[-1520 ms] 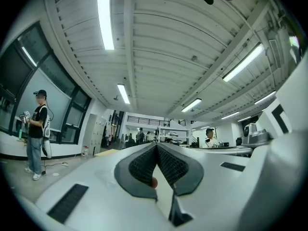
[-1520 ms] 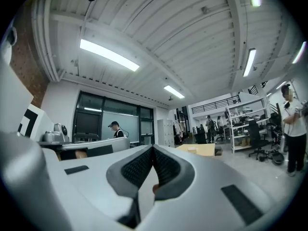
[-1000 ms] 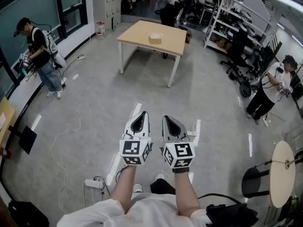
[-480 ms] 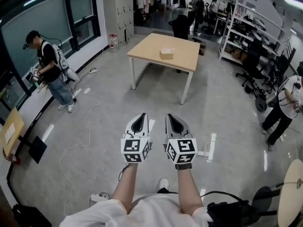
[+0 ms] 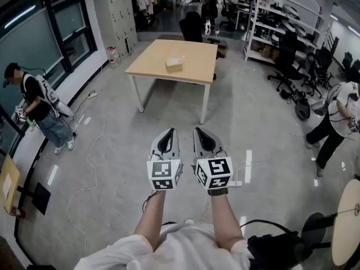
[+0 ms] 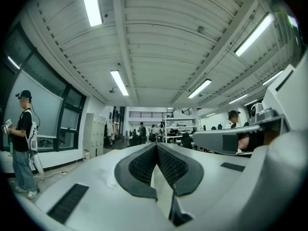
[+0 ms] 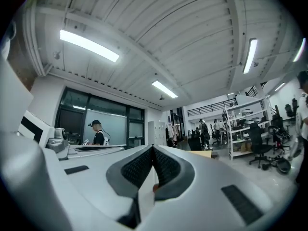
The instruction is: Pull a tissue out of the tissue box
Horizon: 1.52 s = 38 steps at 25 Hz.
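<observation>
The left claw (image 5: 167,133) and the right claw (image 5: 203,131) reach out side by side in the head view, level with each other and close together, each at the end of a bare forearm (image 5: 151,218), with the marker cubes (image 5: 164,175) nearest the camera. Both point toward a wooden surface (image 5: 194,61) that stands well ahead across the grey floor (image 5: 112,167). The tissue box (image 5: 174,64) sits on that surface, left of its middle and well apart from both claws. A person (image 5: 38,108) stands by the windows at the left and another person (image 5: 336,114) stands at the right. Lockers (image 5: 112,16) stand against the far left wall, and shelves (image 5: 270,27) and office chairs (image 5: 287,61) fill the far right. A cable (image 5: 84,167) trails over the floor, and a power strip (image 5: 236,183) lies just right of the right claw. In the left gripper view the left claw's dark ribbed pads (image 6: 140,166) are pressed together at the tips with nothing between them. The right claw's grey body shows at the right, the person by the windows stands at the left, and the room stretches ahead under long ceiling lights (image 6: 119,83). In the right gripper view the right claw's pads (image 7: 135,170) are likewise pressed together and pinch nothing. The tan edge of the surface shows just right of the tips, and the tissue box cannot be made out there.
</observation>
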Each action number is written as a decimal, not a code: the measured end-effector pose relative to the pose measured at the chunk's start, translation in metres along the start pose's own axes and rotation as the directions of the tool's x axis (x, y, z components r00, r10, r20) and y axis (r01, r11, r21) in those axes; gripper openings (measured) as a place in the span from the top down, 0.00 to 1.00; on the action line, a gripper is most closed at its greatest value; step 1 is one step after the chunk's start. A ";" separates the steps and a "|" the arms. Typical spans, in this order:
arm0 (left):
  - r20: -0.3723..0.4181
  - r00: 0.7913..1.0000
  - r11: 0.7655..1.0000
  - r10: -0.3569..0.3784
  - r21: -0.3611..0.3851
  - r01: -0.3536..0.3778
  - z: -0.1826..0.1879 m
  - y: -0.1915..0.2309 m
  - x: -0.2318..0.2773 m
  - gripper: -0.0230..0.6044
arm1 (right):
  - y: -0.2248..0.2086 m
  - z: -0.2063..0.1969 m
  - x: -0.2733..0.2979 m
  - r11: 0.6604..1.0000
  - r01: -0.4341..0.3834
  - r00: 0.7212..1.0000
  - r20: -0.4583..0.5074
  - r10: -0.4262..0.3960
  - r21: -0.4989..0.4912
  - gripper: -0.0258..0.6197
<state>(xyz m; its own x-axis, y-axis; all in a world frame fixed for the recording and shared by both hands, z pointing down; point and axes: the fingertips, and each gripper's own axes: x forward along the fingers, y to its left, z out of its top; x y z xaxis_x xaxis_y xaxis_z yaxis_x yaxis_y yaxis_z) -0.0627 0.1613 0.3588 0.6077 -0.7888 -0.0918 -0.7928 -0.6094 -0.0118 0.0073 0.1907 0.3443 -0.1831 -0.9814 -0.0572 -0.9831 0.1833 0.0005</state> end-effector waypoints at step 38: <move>0.006 0.966 0.958 -0.259 -0.127 0.258 -0.075 0.100 0.494 0.98 | -0.279 -0.056 0.401 0.908 0.202 0.966 -0.077 -0.245 -0.366 0.96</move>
<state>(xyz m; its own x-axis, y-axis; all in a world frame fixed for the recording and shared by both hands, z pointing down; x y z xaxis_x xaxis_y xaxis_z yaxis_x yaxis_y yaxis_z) 0.1616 -0.2951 0.3872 0.7923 -0.6031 -0.0920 -0.5965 -0.7974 0.0911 0.2081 -0.2570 0.3771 0.0636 -0.9977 0.0215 -0.9335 -0.0519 0.3547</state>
